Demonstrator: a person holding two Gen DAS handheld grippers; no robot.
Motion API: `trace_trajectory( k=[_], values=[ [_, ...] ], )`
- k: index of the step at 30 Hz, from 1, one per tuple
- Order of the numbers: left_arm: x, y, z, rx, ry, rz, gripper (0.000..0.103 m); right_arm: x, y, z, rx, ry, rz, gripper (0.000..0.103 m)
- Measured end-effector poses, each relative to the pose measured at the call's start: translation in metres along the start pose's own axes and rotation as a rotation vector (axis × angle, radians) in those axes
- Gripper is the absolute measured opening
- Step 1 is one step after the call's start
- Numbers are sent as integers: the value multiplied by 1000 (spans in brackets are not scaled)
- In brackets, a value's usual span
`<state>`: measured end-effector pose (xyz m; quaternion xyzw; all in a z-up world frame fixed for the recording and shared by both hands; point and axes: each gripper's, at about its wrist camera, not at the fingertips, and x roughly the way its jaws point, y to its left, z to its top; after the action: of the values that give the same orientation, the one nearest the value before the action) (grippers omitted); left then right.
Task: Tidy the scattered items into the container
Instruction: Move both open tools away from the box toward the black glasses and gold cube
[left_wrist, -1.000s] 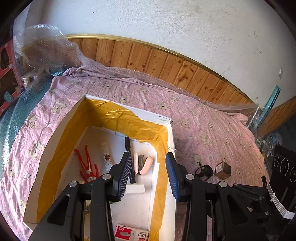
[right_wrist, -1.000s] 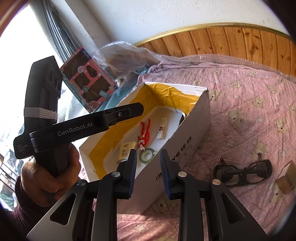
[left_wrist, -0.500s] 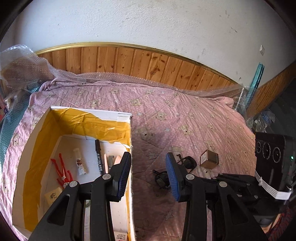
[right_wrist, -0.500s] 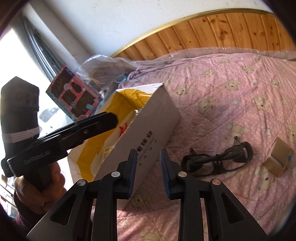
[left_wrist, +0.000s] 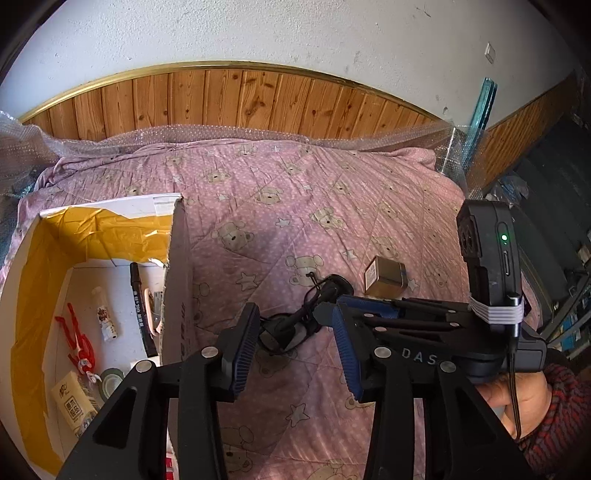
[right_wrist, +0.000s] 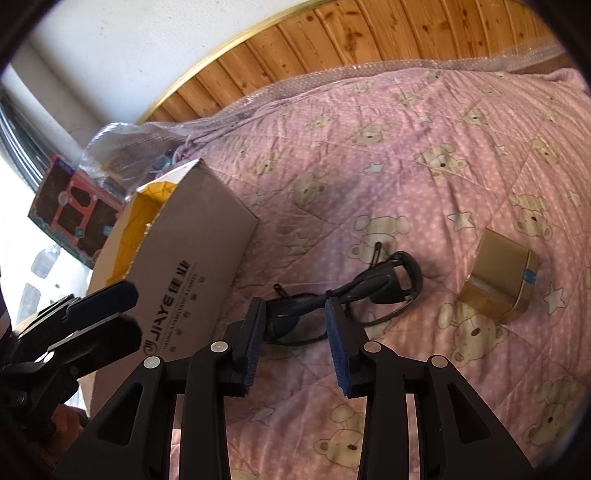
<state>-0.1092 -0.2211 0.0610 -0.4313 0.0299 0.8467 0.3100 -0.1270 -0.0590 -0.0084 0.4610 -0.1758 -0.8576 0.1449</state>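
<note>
Left gripper (left_wrist: 291, 347): jaws apart, empty.
Right gripper (right_wrist: 295, 343): jaws apart, empty, above black-framed goggles (right_wrist: 369, 291).
White cardboard box with yellow lining (left_wrist: 177, 258): left of goggles.

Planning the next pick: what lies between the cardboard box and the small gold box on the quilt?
The black-framed glasses lie between the white cardboard box and the small gold box, on the pink bear-print quilt. The right wrist view shows it best.
</note>
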Motion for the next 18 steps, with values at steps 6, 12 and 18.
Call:
trace_trajectory(
  k=[6, 12, 18],
  values=[
    [11, -5, -3, 9, 35, -9, 44, 17, -30, 13, 59, -8, -167, 44],
    [21, -3, -3, -4, 60, -8, 44, 46, -38, 17, 35, 40, -193, 43],
    [24, 2, -2, -27, 71, 9, 44, 32, -19, -23, 219, 276, 144, 36]
  ],
)
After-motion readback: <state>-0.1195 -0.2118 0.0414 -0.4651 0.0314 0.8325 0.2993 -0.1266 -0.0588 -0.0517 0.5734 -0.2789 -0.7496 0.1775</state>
